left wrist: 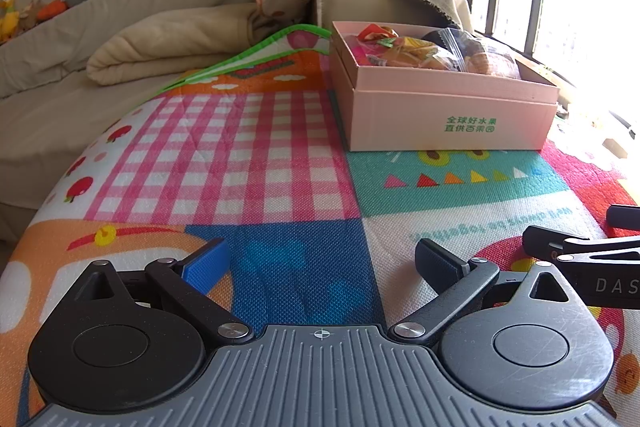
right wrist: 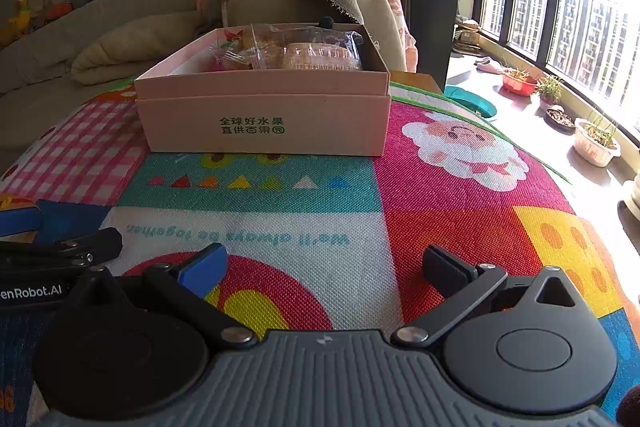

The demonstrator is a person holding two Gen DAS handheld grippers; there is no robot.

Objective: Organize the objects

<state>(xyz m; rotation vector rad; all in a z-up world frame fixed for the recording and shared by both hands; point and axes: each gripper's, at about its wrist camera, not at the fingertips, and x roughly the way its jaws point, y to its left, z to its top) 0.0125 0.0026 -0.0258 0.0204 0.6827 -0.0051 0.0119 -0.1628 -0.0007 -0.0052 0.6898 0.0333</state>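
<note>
- The left tool rests low over the patterned play mat, released — its blue and black pads stand wide apart with nothing between them.
- The right tool sits just beside it, likewise spread wide and empty; each tool shows at the edge of the other's view.
- The pink box stands on the mat ahead of both tools, well apart from them: nearly straight in front of the right tool, off to the right of the left one. Green printed characters mark its front wall.
- The box is open-topped and seems to be seated in a slightly wider pink tray or lid, so it may come apart if lifted by the upper rim alone.
- Inside lie crinkly packets — bright wrappers and clear plastic bags, one holding what looks like a round ribbed pastry or cake. No loose items show on the mat.
- Judging by looks, the packets are light, soft and slippery, and the baked goods would crush; a gentle pinch on a bag's sealed edge or loose corner seems safest.
- The box itself is thin card: stiff enough to push, better taken by a side wall low down, or with both tools on opposite walls.
</note>
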